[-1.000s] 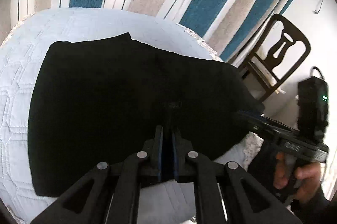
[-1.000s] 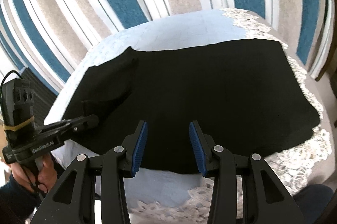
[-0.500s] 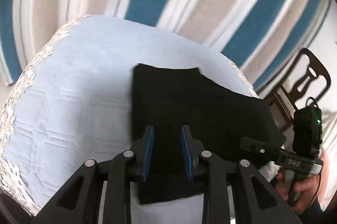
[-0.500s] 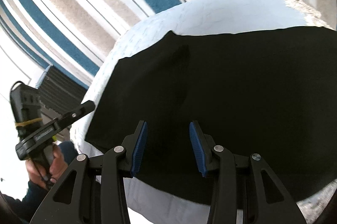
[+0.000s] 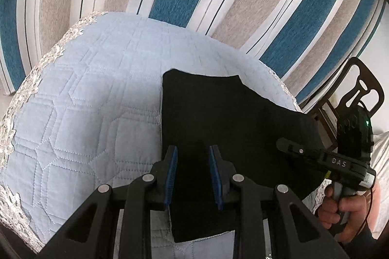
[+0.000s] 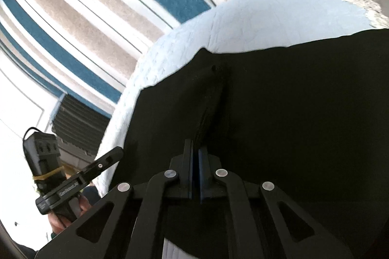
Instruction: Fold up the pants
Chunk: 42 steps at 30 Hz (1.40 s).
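A: Starting on the left, where do the pants [image 5: 218, 122] lie?

B: On the pale quilted tabletop [image 5: 80, 113], running from under the left gripper [image 5: 193, 173] away toward the far right edge. The left jaws stand parted and released, black cloth showing between the blue pads [image 5: 171, 173], which do not press on it.

A: And to the right?

B: The right gripper [image 6: 195, 176] has its jaws clenched. A raised ridge of cloth runs straight up to them, so I judge they pinch a fold of the pants, though black on black hides the contact.

A: How far along is the folding?

B: The garment looks already doubled into a broad flat panel, its straight side edge just left of the left jaws. I judge at least one more fold remains.

A: Its long axis?

B: Crosswise, from the left jaws out past the right ones. Which end is the waist, I cannot tell.
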Each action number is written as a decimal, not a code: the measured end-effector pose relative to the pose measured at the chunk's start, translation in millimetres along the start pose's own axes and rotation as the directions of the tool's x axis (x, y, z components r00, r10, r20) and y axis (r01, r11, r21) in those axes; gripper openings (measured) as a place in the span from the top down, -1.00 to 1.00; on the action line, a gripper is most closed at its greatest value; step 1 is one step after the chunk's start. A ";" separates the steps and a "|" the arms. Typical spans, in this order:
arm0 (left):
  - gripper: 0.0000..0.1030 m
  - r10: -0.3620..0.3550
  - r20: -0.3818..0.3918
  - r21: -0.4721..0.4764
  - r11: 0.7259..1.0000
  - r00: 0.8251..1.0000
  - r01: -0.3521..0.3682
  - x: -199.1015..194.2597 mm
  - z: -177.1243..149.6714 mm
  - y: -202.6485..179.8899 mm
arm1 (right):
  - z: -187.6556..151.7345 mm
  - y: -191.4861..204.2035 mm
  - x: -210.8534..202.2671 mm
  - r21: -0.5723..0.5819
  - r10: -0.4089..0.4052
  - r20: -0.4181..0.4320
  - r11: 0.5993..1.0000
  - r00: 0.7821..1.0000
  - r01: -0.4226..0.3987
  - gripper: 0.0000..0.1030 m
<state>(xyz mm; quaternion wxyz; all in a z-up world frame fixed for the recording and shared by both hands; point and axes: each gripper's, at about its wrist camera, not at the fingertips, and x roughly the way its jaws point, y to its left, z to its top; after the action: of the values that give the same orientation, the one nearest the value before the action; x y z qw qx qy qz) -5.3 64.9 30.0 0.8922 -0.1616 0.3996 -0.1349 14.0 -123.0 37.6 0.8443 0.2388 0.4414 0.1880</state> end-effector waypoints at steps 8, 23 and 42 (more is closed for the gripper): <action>0.44 0.003 -0.007 0.023 1.000 1.000 -0.003 3.0 5.7 -4.8 | -0.4 -13.4 3.5 0.033 -0.011 -0.015 0.999 1.000 0.011 0.92; 0.44 0.093 -0.048 0.117 0.989 0.994 -0.087 61.4 61.1 -17.1 | 53.5 22.1 30.5 -0.180 -0.200 0.024 0.963 0.980 0.201 0.82; 0.43 0.095 -0.038 0.186 0.979 0.995 -0.087 10.3 -8.0 -36.1 | -43.0 57.7 3.3 -0.406 -0.243 -0.004 0.887 0.970 0.221 0.49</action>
<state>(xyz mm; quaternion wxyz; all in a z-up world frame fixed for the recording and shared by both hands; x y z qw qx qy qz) -8.8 26.8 32.4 0.8990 -0.0567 0.4131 -0.1340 -26.3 -64.0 47.0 0.8791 0.0002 0.4418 0.1791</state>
